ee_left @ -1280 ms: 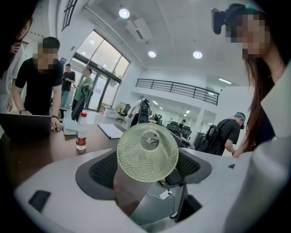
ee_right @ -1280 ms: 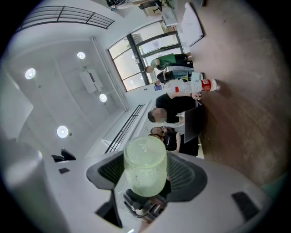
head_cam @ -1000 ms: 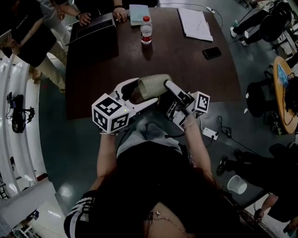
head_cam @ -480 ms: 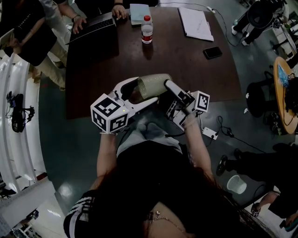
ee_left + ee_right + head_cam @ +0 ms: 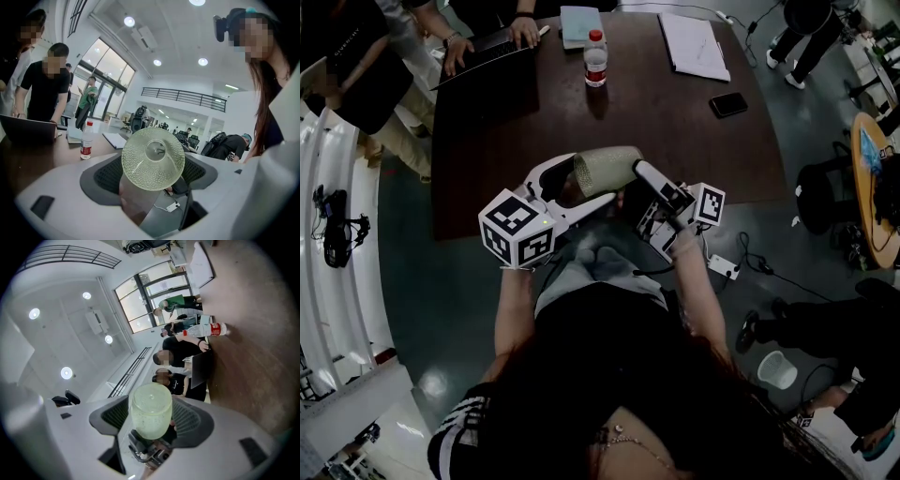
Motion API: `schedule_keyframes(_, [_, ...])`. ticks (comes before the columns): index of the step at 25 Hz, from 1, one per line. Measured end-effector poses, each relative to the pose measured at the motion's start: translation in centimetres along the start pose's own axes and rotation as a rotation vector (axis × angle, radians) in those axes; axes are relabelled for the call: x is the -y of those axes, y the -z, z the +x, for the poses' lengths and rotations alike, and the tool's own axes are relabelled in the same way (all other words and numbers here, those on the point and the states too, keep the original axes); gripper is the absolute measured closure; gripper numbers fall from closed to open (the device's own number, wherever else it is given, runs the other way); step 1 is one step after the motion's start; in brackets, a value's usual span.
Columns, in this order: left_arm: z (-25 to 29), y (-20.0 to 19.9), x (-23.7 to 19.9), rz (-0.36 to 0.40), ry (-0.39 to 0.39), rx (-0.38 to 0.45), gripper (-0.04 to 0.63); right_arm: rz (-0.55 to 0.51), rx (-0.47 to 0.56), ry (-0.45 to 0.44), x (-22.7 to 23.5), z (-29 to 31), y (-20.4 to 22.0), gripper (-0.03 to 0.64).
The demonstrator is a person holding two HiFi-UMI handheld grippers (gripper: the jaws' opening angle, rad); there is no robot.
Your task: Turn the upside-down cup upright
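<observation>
The cup (image 5: 607, 170) is a pale green, dimpled glass, lying on its side in the air over the near edge of the brown table (image 5: 675, 141). My left gripper (image 5: 579, 184) grips it from the left and my right gripper (image 5: 634, 180) from the right. In the left gripper view the cup (image 5: 153, 158) shows a round end between the black pads (image 5: 107, 174) of that gripper (image 5: 153, 180). In the right gripper view I see the cup's (image 5: 150, 409) side, held between that gripper's (image 5: 150, 425) pads (image 5: 188, 420).
On the table's far side stand a water bottle (image 5: 594, 60), a laptop (image 5: 484, 54) with a person's hands on it, a notebook (image 5: 579, 26), papers (image 5: 694, 47) and a phone (image 5: 727, 105). People stand at the far left; chairs are at the right.
The cup and both grippers have shifted slightly up and away from me. The left gripper's marker cube has drifted a little left. The hold on the cup is unchanged.
</observation>
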State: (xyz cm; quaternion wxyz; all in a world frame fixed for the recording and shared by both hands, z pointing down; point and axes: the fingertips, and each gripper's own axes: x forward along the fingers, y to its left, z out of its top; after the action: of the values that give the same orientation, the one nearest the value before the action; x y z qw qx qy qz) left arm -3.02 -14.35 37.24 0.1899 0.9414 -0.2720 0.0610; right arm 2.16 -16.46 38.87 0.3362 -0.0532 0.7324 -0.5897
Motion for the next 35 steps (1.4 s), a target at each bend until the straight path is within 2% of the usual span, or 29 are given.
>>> schedule_keyframes(5, [-0.2, 0.2, -0.6, 0.002, -0.015, -0.004, 0.204, -0.024, 0.013, 0.033, 0.6, -0.4, -0.3, 0.316])
schedule_keyframes(8, [-0.3, 0.2, -0.8, 0.004, -0.031, -0.011, 0.204, -0.069, 0.034, 0.088, 0.9, -1.0, -0.9, 0.316])
schedule_keyframes(14, [-0.8, 0.8, -1.9, -0.004, -0.072, -0.037, 0.204, -0.228, 0.084, 0.259, 2.2, -2.6, -2.2, 0.316])
schedule_keyframes(20, [-0.7, 1.8, -3.2, 0.001, -0.132, -0.104, 0.204, -0.367, 0.035, 0.358, 2.6, -2.6, -2.2, 0.328])
schedule_keyframes(23, [-0.5, 2.7, -3.7, 0.001, -0.155, -0.148, 0.204, -0.437, 0.011, 0.402, 2.9, -2.5, -2.1, 0.353])
schedule_keyframes(27, [-0.4, 3.7, -4.4, 0.007, -0.183, -0.211, 0.204, -0.503, -0.01, 0.454, 3.3, -2.2, -2.0, 0.419])
schedule_keyframes(33, [0.2, 5.7, -5.2, 0.074, -0.243, -0.356, 0.204, -0.605, -0.028, 0.585, 4.8, -3.5, -2.0, 0.531])
schedule_keyframes(35, [0.5, 6.3, -5.5, 0.082, -0.249, -0.388, 0.204, -0.642, -0.057, 0.612, 5.1, -3.6, -1.9, 0.545])
